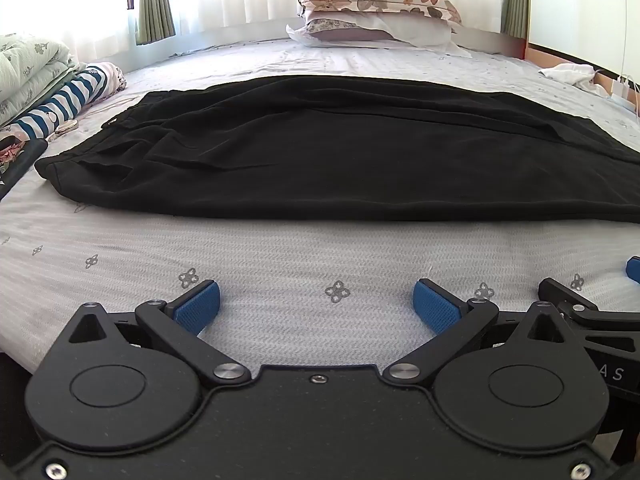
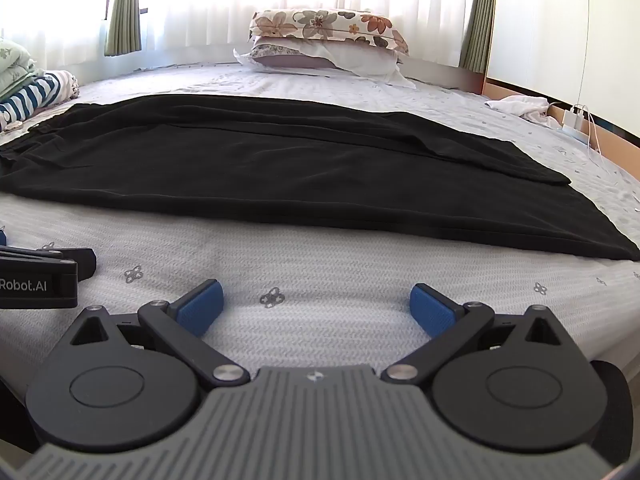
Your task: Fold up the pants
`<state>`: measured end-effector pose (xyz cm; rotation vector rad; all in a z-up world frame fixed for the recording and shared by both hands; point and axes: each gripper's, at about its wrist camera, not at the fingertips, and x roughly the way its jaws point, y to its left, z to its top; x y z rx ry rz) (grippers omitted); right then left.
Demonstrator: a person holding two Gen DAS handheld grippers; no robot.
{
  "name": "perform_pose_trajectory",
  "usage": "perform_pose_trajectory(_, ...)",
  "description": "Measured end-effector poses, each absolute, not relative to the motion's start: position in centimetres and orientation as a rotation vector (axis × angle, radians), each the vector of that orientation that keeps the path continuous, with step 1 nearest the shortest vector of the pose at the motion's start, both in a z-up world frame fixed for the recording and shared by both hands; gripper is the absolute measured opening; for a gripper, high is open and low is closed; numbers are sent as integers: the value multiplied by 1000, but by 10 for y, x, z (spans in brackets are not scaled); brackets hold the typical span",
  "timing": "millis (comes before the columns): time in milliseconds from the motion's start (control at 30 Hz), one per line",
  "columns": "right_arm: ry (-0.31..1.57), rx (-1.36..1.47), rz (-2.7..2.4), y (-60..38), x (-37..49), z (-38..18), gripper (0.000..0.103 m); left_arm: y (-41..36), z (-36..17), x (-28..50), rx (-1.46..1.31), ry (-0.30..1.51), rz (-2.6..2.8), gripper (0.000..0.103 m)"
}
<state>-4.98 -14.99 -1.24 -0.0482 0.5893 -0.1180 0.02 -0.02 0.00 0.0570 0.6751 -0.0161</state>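
Note:
Black pants (image 1: 320,152) lie flat across the bed, waistband at the left, legs running right; they also show in the right wrist view (image 2: 300,172), with the hems at the right. My left gripper (image 1: 316,304) is open and empty, low over the sheet, short of the pants' near edge. My right gripper (image 2: 316,304) is open and empty, beside it on the right, also short of the near edge. The right gripper's tip shows at the right edge of the left wrist view (image 1: 580,308). The left gripper's body shows at the left of the right wrist view (image 2: 40,276).
The bed (image 1: 280,264) has a pale patterned sheet. Stacked pillows (image 1: 376,12) lie at the far side by the curtained window. Folded bedding and striped clothes (image 1: 60,92) sit at the left. A white cloth (image 2: 520,106) and a charger with cable (image 2: 576,120) lie at the far right.

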Motion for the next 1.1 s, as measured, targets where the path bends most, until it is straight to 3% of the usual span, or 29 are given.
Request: perform_pose_trajectory(1100,583,-57,-128,-146,-49,-12,103,4,4,6,63,688,-41,103)
